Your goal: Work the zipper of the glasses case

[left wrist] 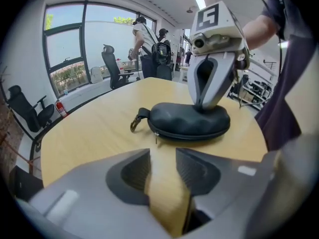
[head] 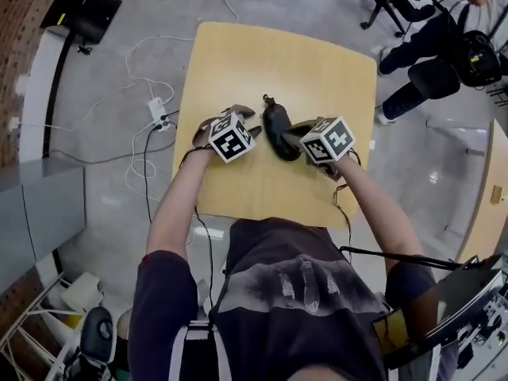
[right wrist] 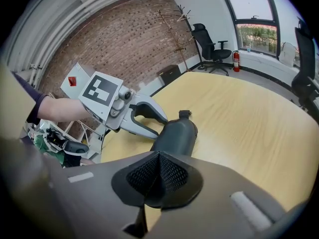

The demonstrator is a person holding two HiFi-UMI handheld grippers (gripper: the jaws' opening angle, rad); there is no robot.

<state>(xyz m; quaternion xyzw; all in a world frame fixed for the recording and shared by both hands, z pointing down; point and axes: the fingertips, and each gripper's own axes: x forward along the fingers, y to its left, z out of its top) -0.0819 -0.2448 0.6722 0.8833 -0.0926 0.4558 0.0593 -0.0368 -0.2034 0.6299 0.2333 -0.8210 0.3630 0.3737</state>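
A dark zipped glasses case lies in the middle of the light wooden table, with its loop and clasp at the far end. In the left gripper view the case sits just beyond my left gripper, which is open with only bare table between its pads. The small zipper pull hangs at the case's near left corner. My right gripper comes down from above with its tip on top of the case. In its own view my right gripper is shut, pads together, with the case just ahead.
The table's near edge lies close to the person's body. On the floor to the left are a power strip and loose cables. Office chairs and a seated person are at the back right, and a second table stands at the right.
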